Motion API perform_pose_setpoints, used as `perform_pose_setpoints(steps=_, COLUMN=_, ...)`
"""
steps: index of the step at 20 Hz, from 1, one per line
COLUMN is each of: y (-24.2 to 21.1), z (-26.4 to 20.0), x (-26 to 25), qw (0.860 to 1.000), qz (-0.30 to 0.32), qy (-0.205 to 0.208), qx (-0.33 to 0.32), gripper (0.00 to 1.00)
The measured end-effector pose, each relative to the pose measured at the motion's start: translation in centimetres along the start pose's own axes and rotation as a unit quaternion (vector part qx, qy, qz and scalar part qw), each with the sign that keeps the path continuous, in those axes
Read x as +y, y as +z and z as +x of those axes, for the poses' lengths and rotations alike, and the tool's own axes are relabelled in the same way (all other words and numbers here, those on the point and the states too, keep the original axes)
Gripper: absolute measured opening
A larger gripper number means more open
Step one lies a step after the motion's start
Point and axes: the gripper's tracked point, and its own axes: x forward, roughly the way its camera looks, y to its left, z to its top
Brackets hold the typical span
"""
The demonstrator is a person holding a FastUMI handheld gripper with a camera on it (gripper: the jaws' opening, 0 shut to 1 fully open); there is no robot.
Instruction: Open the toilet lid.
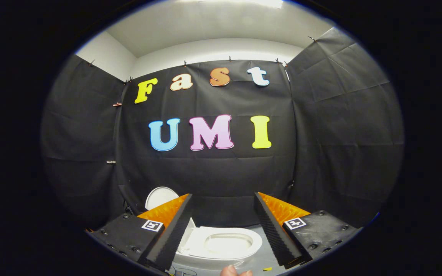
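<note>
The toilet [221, 245] stands on the floor below the claw [223, 226], seen between its two fingers. Its lid [160, 197] is already raised, standing up behind the seat, partly hidden by the left finger. I judge the opening step finished; next the claw only needs to draw away. The bowl's long axis runs from the lid side toward the right finger. The claw is spread wide and holds nothing. A fingertip [236, 271] shows just in front of the toilet.
</note>
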Motion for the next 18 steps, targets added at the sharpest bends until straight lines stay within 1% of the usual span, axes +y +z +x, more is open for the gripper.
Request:
perform_pose_setpoints(steps=6, y=0.19, z=0.04, x=-0.49, qw=1.0, qz=0.003, qy=-0.007, qx=-0.001, gripper=0.99)
perform_pose_setpoints(steps=18, y=0.61, z=-0.12, x=0.39, qw=1.0, qz=-0.003, qy=-0.003, qx=-0.002, gripper=0.99)
